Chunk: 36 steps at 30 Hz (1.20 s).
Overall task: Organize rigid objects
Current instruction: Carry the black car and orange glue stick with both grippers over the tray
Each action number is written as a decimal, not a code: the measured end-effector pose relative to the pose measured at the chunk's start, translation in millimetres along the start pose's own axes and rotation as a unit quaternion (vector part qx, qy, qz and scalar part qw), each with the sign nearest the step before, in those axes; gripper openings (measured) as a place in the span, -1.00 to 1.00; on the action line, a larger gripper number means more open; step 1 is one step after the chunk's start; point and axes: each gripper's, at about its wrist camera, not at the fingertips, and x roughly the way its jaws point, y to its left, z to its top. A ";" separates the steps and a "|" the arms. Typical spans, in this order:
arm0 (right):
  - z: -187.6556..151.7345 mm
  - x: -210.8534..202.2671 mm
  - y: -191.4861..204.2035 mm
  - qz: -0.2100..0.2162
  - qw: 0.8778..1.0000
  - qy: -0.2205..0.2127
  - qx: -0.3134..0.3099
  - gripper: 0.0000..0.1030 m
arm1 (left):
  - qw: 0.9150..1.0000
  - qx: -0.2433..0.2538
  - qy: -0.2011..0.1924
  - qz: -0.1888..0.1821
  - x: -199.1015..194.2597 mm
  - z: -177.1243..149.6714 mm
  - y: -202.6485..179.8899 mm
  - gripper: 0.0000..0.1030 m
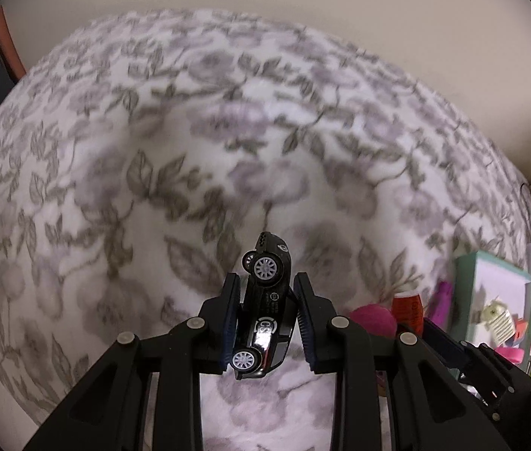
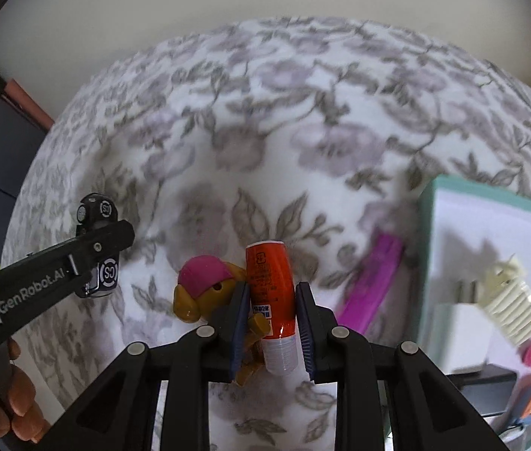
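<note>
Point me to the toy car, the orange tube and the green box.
black toy car (image 1: 265, 300), left wrist view, on its door panel.
orange tube (image 2: 270, 278), right wrist view, on its printed body.
green box (image 2: 425, 248), right wrist view, on its left wall.

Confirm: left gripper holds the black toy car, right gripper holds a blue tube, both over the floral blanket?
Not quite: the tube is orange-red with a white cap end, not blue, as the right wrist view shows. The rest stands: the left gripper holds the black toy car, the right gripper holds the tube, both over the floral blanket.
</note>
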 end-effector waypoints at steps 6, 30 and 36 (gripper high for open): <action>-2.6 8.6 1.4 -0.001 1.000 0.002 0.001 -0.48 | 1.000 -0.011 0.028 0.003 17.9 -4.4 8.9 -0.41; -1.2 8.4 2.9 -0.025 1.000 0.004 -0.012 -0.34 | 0.999 -0.012 0.041 0.006 25.8 -1.4 10.2 -0.40; 1.0 1.5 -10.4 -0.021 1.000 -0.006 0.012 -0.44 | 0.999 -0.015 0.045 0.006 31.0 -1.2 11.9 -0.40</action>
